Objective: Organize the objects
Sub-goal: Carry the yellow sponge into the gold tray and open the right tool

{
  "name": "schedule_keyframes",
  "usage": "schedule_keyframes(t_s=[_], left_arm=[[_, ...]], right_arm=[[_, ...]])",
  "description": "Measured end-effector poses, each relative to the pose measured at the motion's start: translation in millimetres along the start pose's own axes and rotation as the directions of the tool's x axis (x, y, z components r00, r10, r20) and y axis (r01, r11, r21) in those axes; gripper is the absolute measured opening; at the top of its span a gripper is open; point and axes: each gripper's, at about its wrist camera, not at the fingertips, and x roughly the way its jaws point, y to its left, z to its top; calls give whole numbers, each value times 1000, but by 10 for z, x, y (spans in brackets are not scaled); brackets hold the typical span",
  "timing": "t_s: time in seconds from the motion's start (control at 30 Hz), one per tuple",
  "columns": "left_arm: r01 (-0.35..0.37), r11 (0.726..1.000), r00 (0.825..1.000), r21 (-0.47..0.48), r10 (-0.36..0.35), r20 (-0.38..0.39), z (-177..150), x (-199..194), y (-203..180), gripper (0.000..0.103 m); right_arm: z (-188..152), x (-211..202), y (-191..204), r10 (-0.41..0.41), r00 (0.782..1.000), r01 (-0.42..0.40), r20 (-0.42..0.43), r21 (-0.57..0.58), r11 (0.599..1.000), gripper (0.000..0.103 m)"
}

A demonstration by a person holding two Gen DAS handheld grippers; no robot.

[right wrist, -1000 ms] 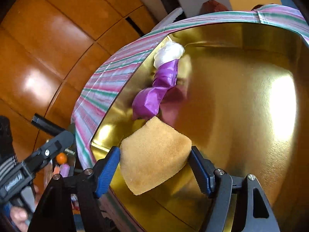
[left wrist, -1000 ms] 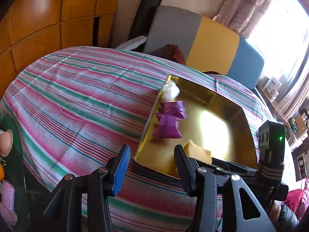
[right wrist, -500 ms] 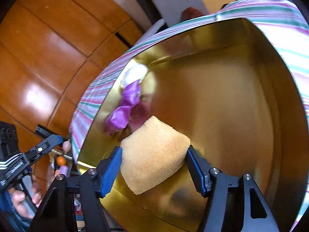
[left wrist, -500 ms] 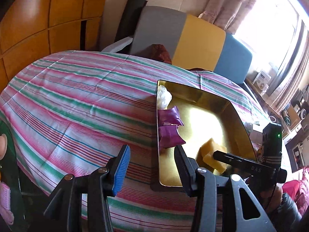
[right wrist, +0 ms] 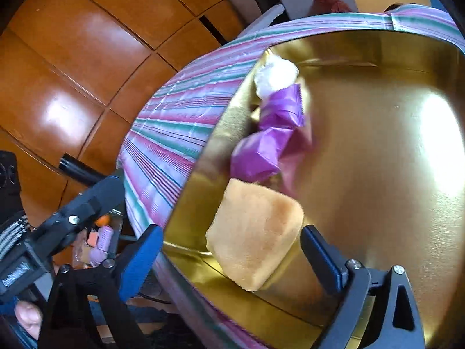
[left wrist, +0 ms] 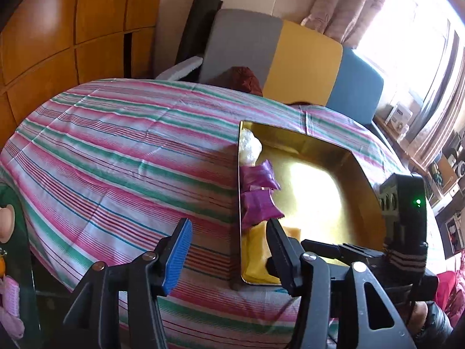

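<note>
A gold tray (left wrist: 359,164) (right wrist: 377,151) lies on the striped table. Along its left wall sit a white bag (left wrist: 248,145) (right wrist: 276,75) and two purple packets (left wrist: 258,190) (right wrist: 270,136). A yellow sponge (right wrist: 255,232) (left wrist: 255,247) rests in the tray's near corner, just below the packets. My right gripper (right wrist: 229,258) straddles the sponge with its jaws opening, both pads clear of it. My left gripper (left wrist: 229,247) hovers over the table's near edge beside the tray; its jaws are opening and nothing is between them.
A pink, green and white striped cloth (left wrist: 130,151) covers the round table. A sofa with grey, yellow and blue cushions (left wrist: 302,64) stands behind it, and wooden wall panels (left wrist: 72,29) at the left. Small pink and orange items (right wrist: 98,241) lie low beside the table.
My right gripper's jaws have spread and let go of the sponge, which now lies in the tray's near corner. The left jaws have widened a little.
</note>
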Motion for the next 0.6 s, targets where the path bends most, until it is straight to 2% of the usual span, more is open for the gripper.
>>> schedule_keyframes(t_s=[0.17,0.27,0.43,0.6], left_arm=[[-12,1000,1000,24,11,26,53,-77,-34,55],[-11,999,999,46,9,43,70,-121,-104,55],[7,995,999,95,-11,45,60,-127,-303,55],[23,987,999,158,-30,42,28,-118,-541,55]], right_arm=[[-21,-223,84,-45,997,46,57,-20,999,100],[-99,-511,52,-128,987,132,102,-40,990,100],[-182,-1035,-107,-258,953,269,158,-50,962,100],[-295,-1555,-314,-366,910,380,195,-41,924,100]])
